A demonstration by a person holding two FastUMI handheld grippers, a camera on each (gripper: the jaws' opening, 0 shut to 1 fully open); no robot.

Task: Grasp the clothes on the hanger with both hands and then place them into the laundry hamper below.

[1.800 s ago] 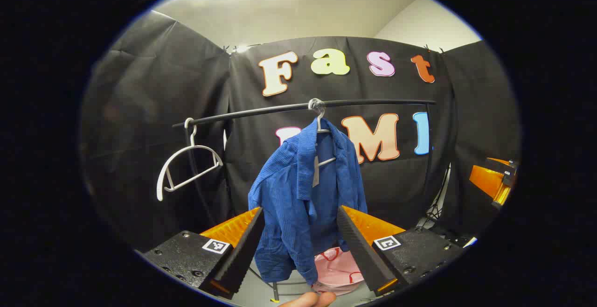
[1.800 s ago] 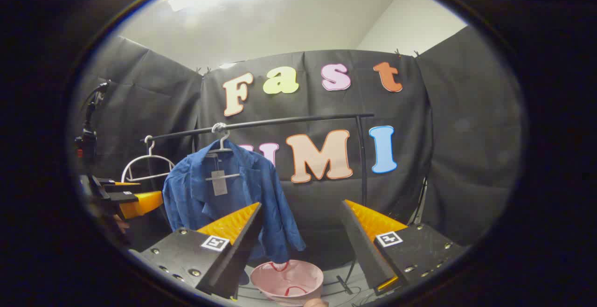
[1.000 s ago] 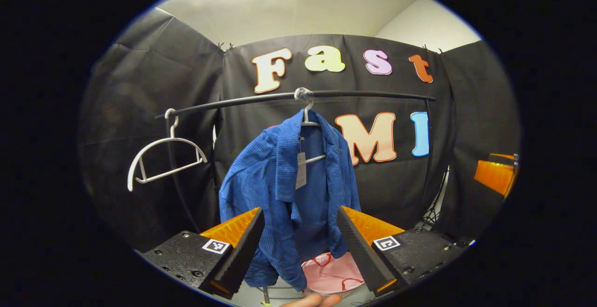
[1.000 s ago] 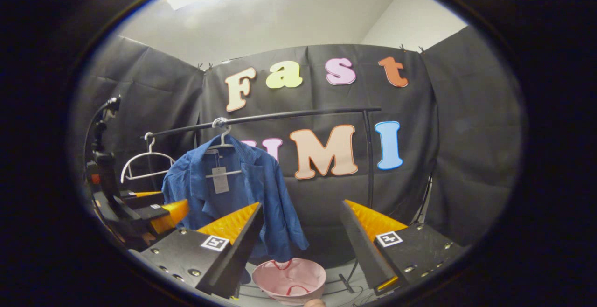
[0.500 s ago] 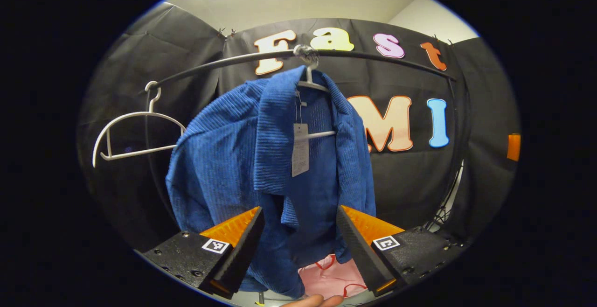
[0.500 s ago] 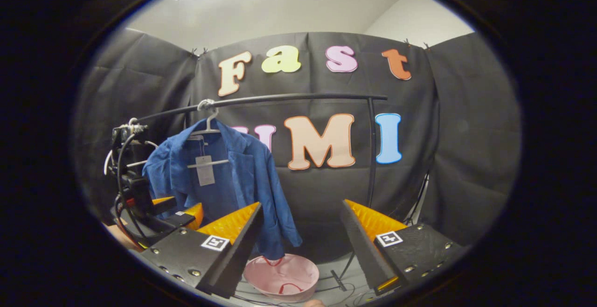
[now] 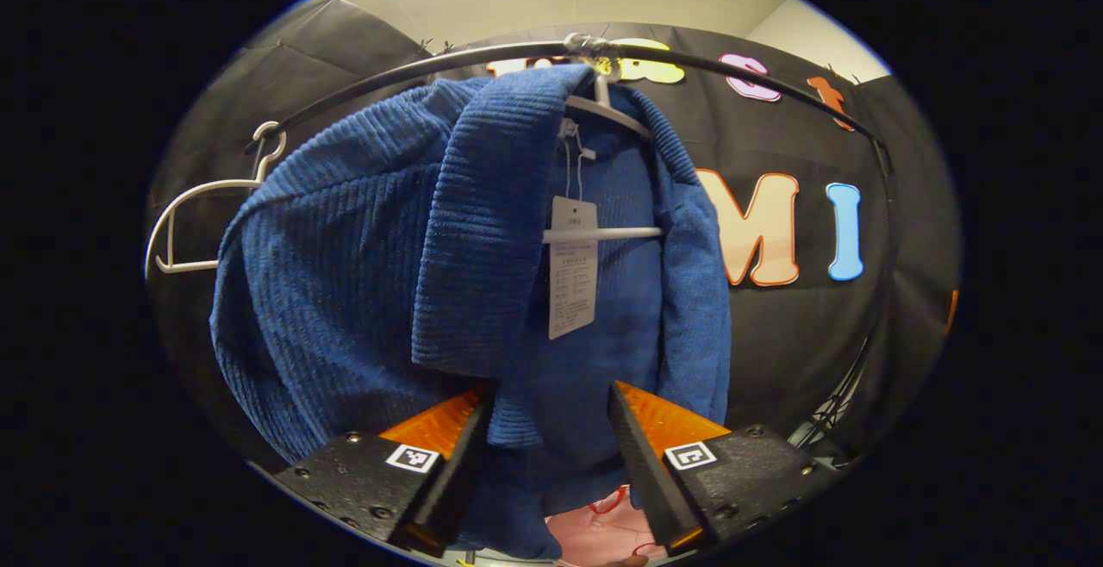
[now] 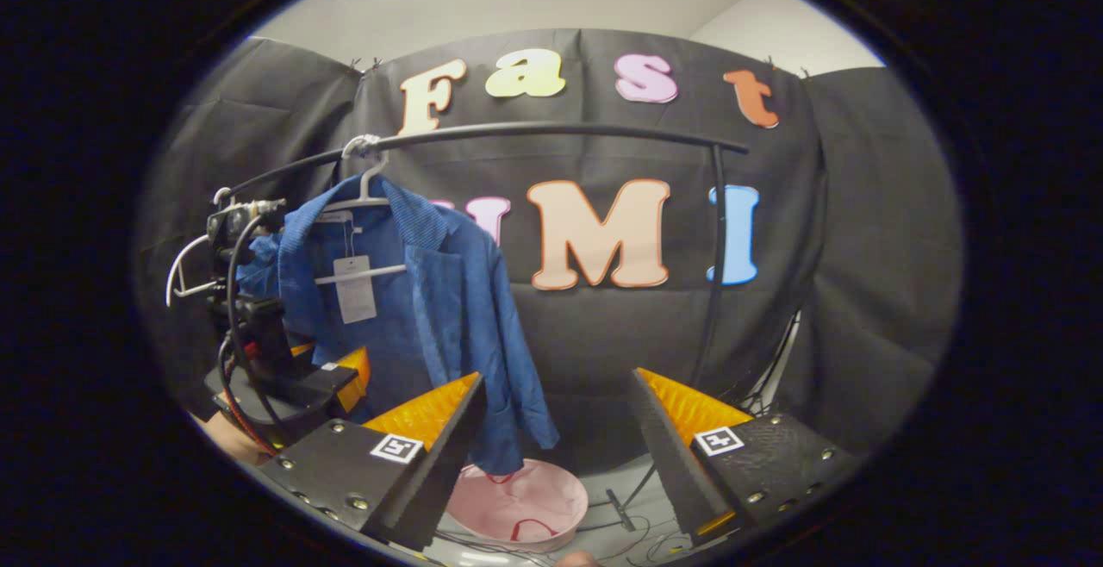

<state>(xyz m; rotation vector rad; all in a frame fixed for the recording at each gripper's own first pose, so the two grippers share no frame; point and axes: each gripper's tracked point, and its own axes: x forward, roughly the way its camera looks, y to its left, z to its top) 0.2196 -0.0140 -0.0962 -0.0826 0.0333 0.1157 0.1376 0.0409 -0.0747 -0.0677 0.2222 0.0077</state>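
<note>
Fingers first: left gripper (image 7: 549, 455) is spread wide with the front hem of the blue corduroy shirt (image 7: 482, 257) hanging right between the jaws, no pinch yet so it holds nothing. In the right gripper view the right gripper (image 8: 556, 446) is also wide open and empty, with the shirt off at its 10 o'clock, well apart. Pink laundry hamper (image 8: 517, 507) sits on the floor under the shirt, at 6 o'clock below the hem.

How I'd do it: close the left on a thick fold of the front panel, not just the edge, since corduroy like this probably slips if you only nip the hem. Bring the right over to the other panel near the shoulder before pulling, so both sides lift together. Ease the collar up and off the white hanger (image 7: 603, 231) rather than yanking down, or the hook could jump the black rail (image 8: 560, 129). Paper tag (image 7: 572, 265) dangles mid-chest, so avoid grabbing that. Empty white hanger (image 7: 185, 227) at 9 o'clock is out of the way
</note>
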